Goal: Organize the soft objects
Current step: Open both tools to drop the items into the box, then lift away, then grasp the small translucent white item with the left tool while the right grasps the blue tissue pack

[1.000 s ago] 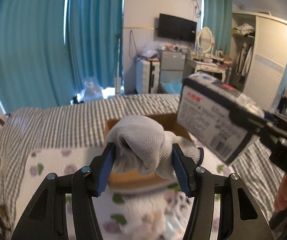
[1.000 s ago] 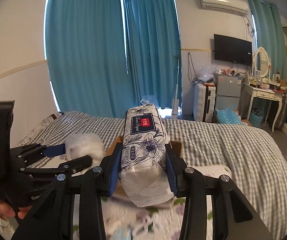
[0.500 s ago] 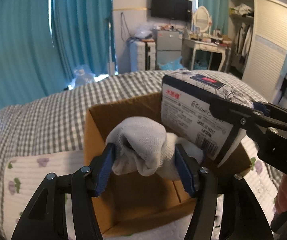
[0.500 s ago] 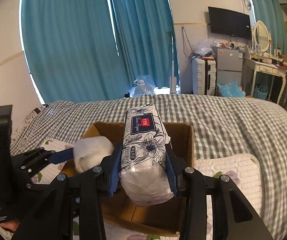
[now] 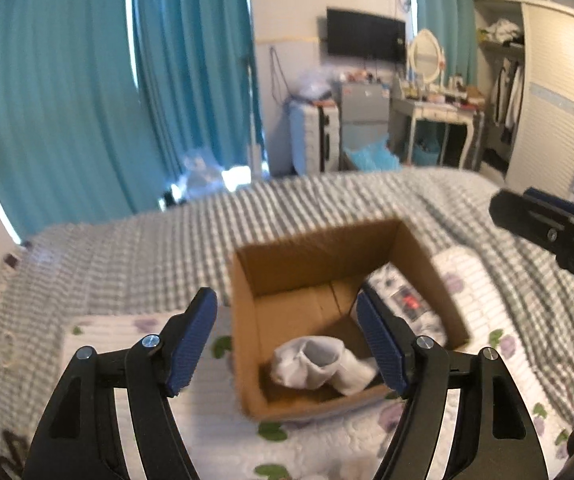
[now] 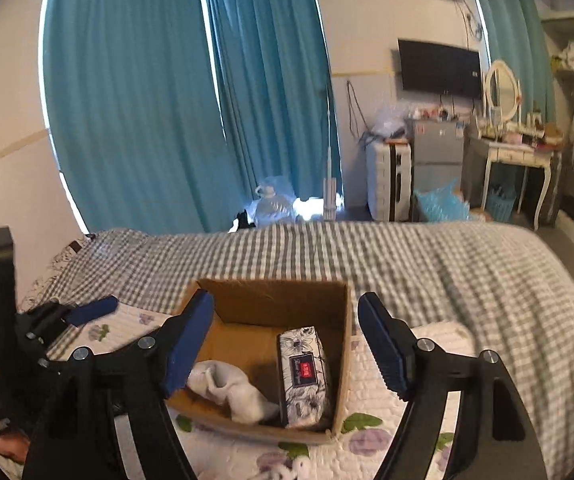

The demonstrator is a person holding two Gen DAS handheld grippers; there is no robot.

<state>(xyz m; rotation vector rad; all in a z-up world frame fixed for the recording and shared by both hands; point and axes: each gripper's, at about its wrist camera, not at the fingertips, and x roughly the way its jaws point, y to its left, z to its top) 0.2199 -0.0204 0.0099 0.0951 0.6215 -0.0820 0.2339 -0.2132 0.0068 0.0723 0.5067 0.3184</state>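
Observation:
An open cardboard box (image 5: 247,320) (image 6: 345,320) sits on the bed. Inside it lie a balled white sock (image 5: 319,366) (image 6: 233,388) and a floral tissue pack with a red label (image 5: 407,304) (image 6: 305,372), side by side. My left gripper (image 5: 287,340) is open and empty, held above the box's near side; it also shows at the left of the right wrist view (image 6: 67,316). My right gripper (image 6: 287,344) is open and empty above the box; it shows at the right edge of the left wrist view (image 5: 547,232).
The box rests on a white quilted pad with purple flowers (image 5: 147,360) (image 6: 407,440) over a grey checked bedspread (image 5: 147,248) (image 6: 447,264). Teal curtains, a suitcase, a dressing table and a wardrobe stand beyond the bed.
Both grippers have opened and pulled back and up from the box. The sock and the tissue pack, held half a second ago, now lie inside the box.

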